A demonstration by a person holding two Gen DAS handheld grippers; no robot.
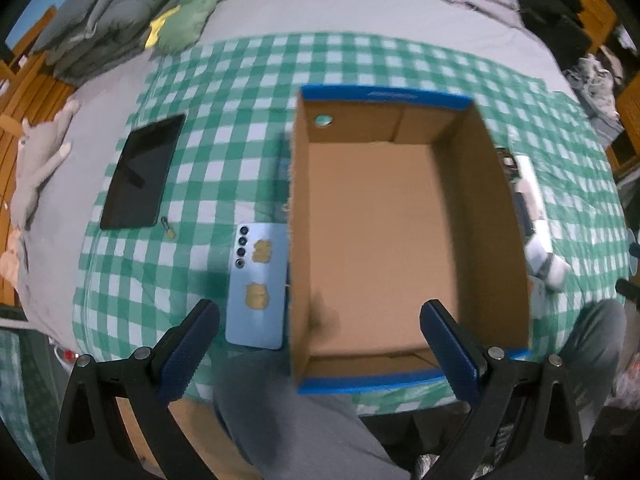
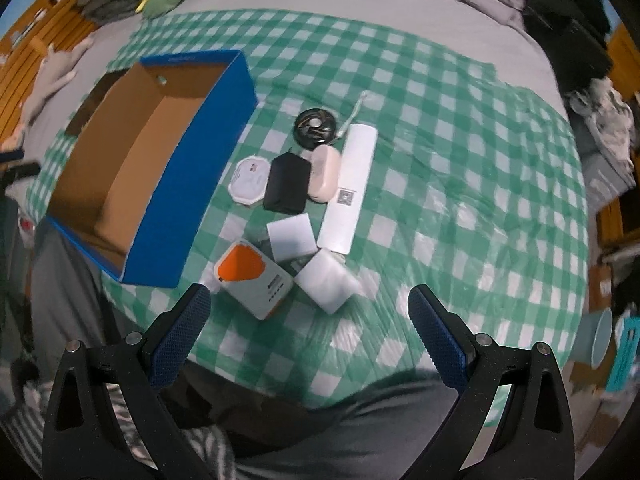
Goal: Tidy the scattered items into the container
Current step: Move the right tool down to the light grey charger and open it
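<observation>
Box: the blue cardboard box (image 2: 152, 168) is sitting empty on the checked cloth (image 2: 440, 160), at ten o'clock from the right gripper (image 2: 308, 312).
Clutter: the orange-and-white pack (image 2: 252, 280) is lying nearest, at eleven o'clock, touching white blocks.
Phone: the blue phone (image 1: 258, 284) is lying just beside the box wall, at twelve o'clock from the left gripper (image 1: 320, 332).
Fingers: both pairs are hanging wide, holding nothing.
Advice: I'd be straddling the pack's short sides, avoiding its neighbours.
</observation>
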